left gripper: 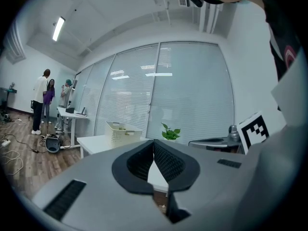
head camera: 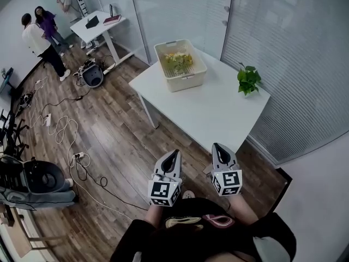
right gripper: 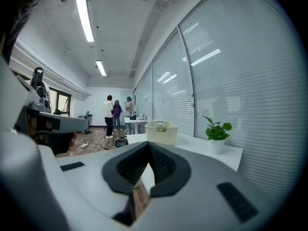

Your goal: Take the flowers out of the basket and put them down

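Note:
A cream plastic basket (head camera: 180, 65) stands at the far left corner of the white table (head camera: 210, 111), with yellow and green flowers (head camera: 178, 60) lying inside it. The basket (left gripper: 121, 133) also shows small and far off in the left gripper view, and the basket (right gripper: 160, 132) shows likewise in the right gripper view. My left gripper (head camera: 173, 155) and right gripper (head camera: 219, 149) are held close to my body, short of the table's near edge, well apart from the basket. Both are shut with nothing between the jaws.
A small potted green plant (head camera: 248, 81) stands at the table's right corner by the blinds. Three people (head camera: 38, 37) stand at the far left near a white desk (head camera: 98, 25). Cables (head camera: 60, 130) trail over the wooden floor, and a grey machine (head camera: 35, 184) sits at the left.

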The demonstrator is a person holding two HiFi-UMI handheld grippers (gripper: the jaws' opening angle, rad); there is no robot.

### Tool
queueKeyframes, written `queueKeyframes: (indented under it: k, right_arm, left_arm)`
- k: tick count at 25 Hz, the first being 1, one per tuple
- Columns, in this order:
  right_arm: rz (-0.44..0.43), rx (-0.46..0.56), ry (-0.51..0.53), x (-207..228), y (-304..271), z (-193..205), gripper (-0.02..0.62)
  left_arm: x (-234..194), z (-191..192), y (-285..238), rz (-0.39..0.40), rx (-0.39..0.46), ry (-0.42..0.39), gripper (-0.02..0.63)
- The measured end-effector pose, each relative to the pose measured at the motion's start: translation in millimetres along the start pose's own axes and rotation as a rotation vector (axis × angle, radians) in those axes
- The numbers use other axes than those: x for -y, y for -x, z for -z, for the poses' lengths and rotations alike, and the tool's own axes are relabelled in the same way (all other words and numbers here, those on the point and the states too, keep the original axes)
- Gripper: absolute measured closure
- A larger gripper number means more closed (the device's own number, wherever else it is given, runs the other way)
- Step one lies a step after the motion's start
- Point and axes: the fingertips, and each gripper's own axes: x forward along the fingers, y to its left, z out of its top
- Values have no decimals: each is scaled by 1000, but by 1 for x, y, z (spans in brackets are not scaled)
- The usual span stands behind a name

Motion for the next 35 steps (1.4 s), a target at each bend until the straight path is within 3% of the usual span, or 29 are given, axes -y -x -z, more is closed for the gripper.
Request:
queueKeyframes:
  k: [11, 15, 25, 35]
  right_arm:
    - [46, -6, -12, 19, -42, -8, 586]
    - [55, -9, -10, 19, -75, -34, 585]
    - [88, -11, 0, 6, -140, -37, 584]
    - [191, -11, -14, 8, -206, -61, 584]
  left_arm:
    - [-37, -16, -48, 12, 14, -1, 589]
    - [-64, -39, -70, 17, 7, 6, 589]
    - [-127, -44, -115, 57, 18, -3, 589]
    - [-196, -57, -164, 118, -1, 13, 589]
